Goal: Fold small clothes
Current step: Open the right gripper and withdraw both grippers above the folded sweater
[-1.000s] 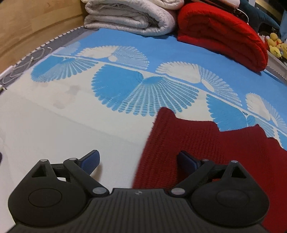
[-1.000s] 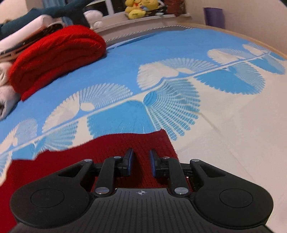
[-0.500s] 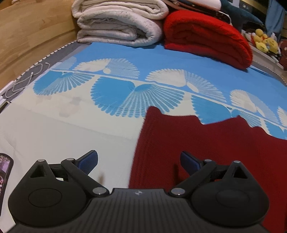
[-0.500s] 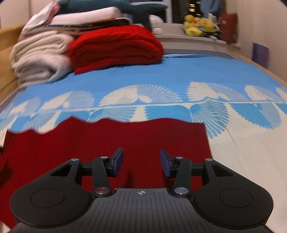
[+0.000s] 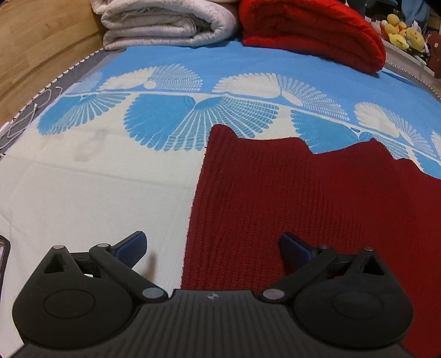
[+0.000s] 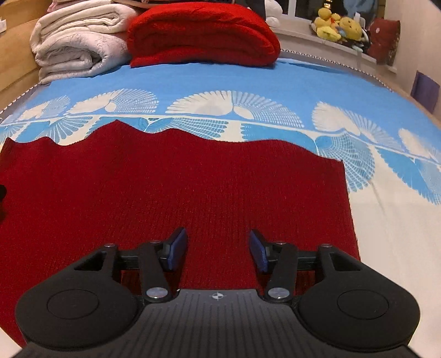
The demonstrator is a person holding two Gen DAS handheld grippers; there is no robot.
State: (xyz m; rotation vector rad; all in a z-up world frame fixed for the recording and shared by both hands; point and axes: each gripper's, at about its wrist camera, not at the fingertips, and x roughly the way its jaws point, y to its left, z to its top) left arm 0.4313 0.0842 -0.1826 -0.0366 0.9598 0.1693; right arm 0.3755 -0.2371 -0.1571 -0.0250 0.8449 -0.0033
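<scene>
A dark red knitted garment (image 5: 317, 198) (image 6: 179, 187) lies flat on the bed's blue and cream sheet (image 5: 96, 187). My left gripper (image 5: 212, 245) hovers over the garment's left edge with its jaws still opening wide and nothing between them; its left finger is over bare sheet, its right finger over the knit. My right gripper (image 6: 217, 247) is above the garment near its right edge. Its jaws are opening too, and only flat knit lies below the gap, not gripped.
At the head of the bed are a folded white quilt (image 5: 165, 24) (image 6: 80, 46) and a rolled bright red blanket (image 5: 311, 30) (image 6: 204, 38). Yellow plush toys (image 6: 339, 27) sit on a ledge beyond. A wooden side board (image 5: 35, 44) runs along the left. A phone edge (image 5: 4, 256) shows at far left.
The right gripper has opened from nearly shut, rolled level and shifted over the garment. The left gripper has widened slightly and slid along the garment's left edge.
</scene>
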